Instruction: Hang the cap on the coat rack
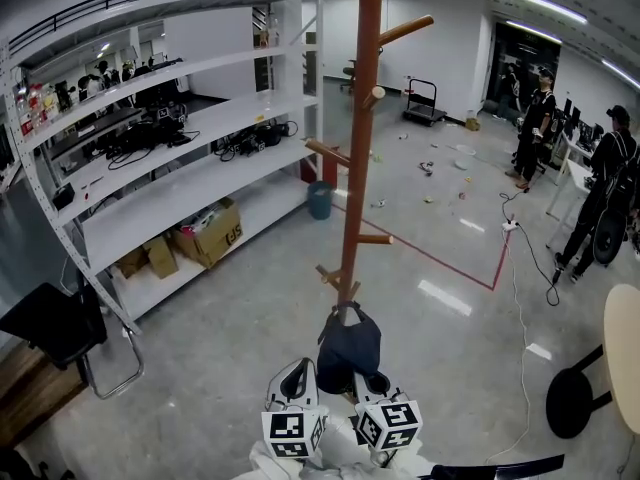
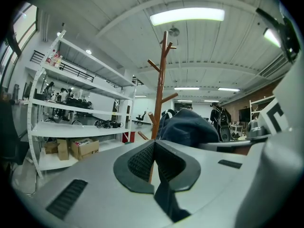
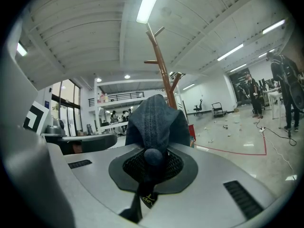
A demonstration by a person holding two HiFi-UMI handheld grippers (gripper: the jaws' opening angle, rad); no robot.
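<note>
Your right gripper (image 3: pixel 153 161) is clamped on the cap (image 3: pixel 155 120). Its own view shows the pads pinching the dark fabric at the round button on the crown, with a small label hanging below. From there the cap stands up and away from the jaws, so its long axis runs forward along the gripper, toward the coat rack (image 1: pixel 358 168).

The head view adds what that view cannot show. The cap's far end, with a loop of strap, covers the foot of the pole below the lowest pegs. Whether it touches the pole cannot be told.

Your left gripper (image 2: pixel 154 156) has its jaws drawn together with nothing between them. In its view the cap lies past the jaws, off to the right, and the white shelves (image 2: pixel 71 127) stand to the left.
</note>
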